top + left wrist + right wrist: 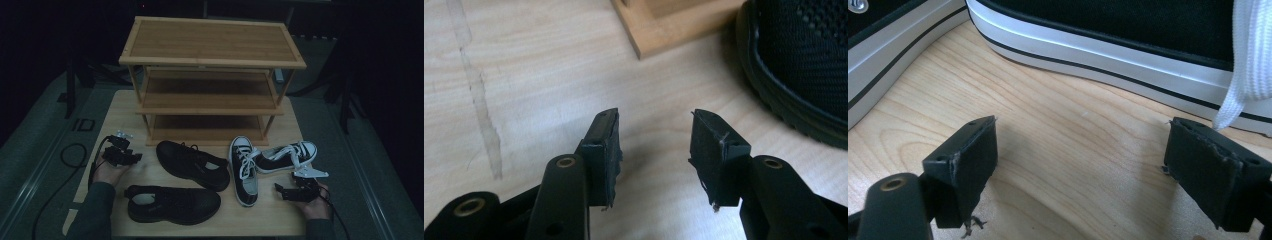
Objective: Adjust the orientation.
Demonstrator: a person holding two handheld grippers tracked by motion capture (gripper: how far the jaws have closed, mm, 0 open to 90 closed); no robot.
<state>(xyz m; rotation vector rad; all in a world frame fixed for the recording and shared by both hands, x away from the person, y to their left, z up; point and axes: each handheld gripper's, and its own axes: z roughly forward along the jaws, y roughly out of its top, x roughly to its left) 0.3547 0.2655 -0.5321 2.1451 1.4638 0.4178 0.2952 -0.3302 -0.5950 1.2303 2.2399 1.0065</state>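
1. Near edge, high view: the person's two sleeves come in at the bottom, both cut off by the frame.
2. Black mesh shoe (pixel 172 203) lies on its side closest to the person, toe to the right; dim light hides its detail.
3. Left hand-held gripper (pixel 134 157) sits at the left of the bench (pixel 125 110), jaws spread with nothing between them. In the left gripper view (pixel 654 145) only bare wood shows in the gap.
4. Right hand-held gripper (pixel 278 190) sits at the right front, jaws spread wide and empty. Its own view (pixel 1083 150) shows bare bench between the pads.
5. Second black shoe (pixel 192 163) lies mid-bench, just right of the left hand-held gripper; in the left gripper view only its toe shows (pixel 804 65), cut off by the frame.
6. Black-and-white sneaker (pixel 244 170) points toward the person, just left of the right hand-held gripper.
7. Second sneaker (pixel 287 156) lies on its side behind it, the two touching; the white sole (pixel 1098 50) and a lace end show close up.
8. Shoe rack (pixel 212 75), three wooden shelves, stands at the far side; its lower shelf is shadowed. Beyond it all is too dark to make out.
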